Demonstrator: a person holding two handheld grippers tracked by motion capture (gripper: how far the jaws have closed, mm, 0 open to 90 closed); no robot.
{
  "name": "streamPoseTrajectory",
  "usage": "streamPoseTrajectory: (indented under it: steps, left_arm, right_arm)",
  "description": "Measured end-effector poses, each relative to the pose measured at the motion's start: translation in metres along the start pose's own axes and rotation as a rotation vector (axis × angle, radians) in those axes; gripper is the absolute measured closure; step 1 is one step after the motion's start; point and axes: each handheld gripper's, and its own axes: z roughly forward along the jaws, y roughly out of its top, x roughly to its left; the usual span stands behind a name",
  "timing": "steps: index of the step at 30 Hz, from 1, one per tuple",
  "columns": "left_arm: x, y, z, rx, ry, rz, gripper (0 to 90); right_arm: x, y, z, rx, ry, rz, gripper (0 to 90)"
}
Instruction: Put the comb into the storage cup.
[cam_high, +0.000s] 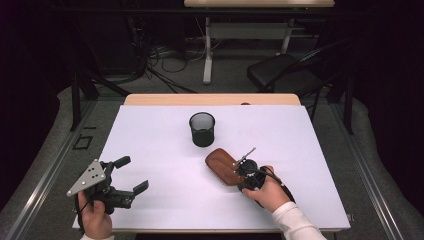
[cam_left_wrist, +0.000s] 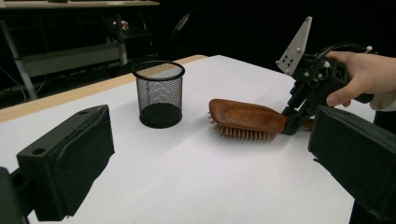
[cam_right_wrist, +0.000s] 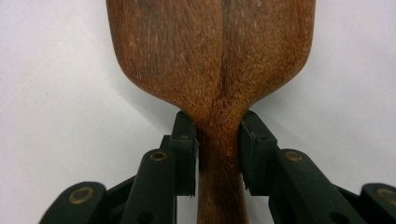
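A wooden hairbrush (cam_high: 222, 165) lies bristles down on the white table (cam_high: 150, 135), its head toward a black mesh cup (cam_high: 202, 129). My right gripper (cam_high: 239, 176) comes at it from the near right. In the right gripper view both pads (cam_right_wrist: 254, 149) press the narrow neck of the hairbrush (cam_right_wrist: 210, 56), one on each side, with my right gripper (cam_right_wrist: 219, 135) shut on it. From the left gripper view I see the hairbrush (cam_left_wrist: 243, 116), the cup (cam_left_wrist: 159, 93) and the right gripper (cam_left_wrist: 292, 123) at the handle. My left gripper (cam_high: 132, 173) hovers open and empty at the near left.
The mesh cup stands upright just behind the brush head, at mid table. A wooden strip (cam_high: 210, 99) runs along the table's far edge. Beyond it are a black chair (cam_high: 285, 72), a desk frame (cam_high: 207, 55) and floor cables.
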Motion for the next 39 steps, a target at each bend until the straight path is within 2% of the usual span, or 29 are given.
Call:
streamPoseTrajectory:
  steps: [6,11,12,26,29,31,32,35,39]
  left_arm:
    - [0.0,0.0,0.0003,0.0,-0.003,0.003,0.4]
    - [0.0,-0.0001,0.0001,0.001,0.0,0.001,0.4]
    - [0.0,-0.0001,0.0,0.001,0.0,0.001,0.4]
    - [0.0002,-0.0002,0.0001,0.001,0.0,0.0,0.4]
    - [0.0003,-0.0002,0.0001,0.001,0.001,0.0,0.4]
    - [0.0004,-0.0002,0.0001,0.001,0.0,-0.001,0.4]
    - [0.0004,-0.0002,0.0,0.001,0.001,-0.001,0.4]
    - [0.0006,-0.0002,-0.0001,-0.003,0.002,-0.001,0.4]
    - [0.0003,-0.0002,-0.0001,0.002,0.001,0.001,0.4]
  right_arm:
    - [-0.0015,0.0011,0.0001,0.006,0.008,-0.009,71.1]
    - [-0.0001,0.0032,-0.0005,0.033,0.008,0.009,71.5]
    - [-0.0009,0.0037,-0.0005,0.035,0.008,-0.004,71.5]
    - [-0.0003,0.0038,0.0002,0.028,0.007,-0.02,72.2]
    - [-0.0012,0.0048,-0.002,0.062,0.009,-0.02,72.3]
    - [-0.001,0.0047,-0.002,0.058,0.008,-0.024,72.3]
    - [-0.001,0.0036,-0.0005,0.028,0.01,-0.026,72.3]
    - [0.0008,0.0027,-0.0012,0.024,-0.007,-0.028,72.3]
    - [0.0003,0.0024,-0.0014,0.015,-0.002,-0.024,72.4]
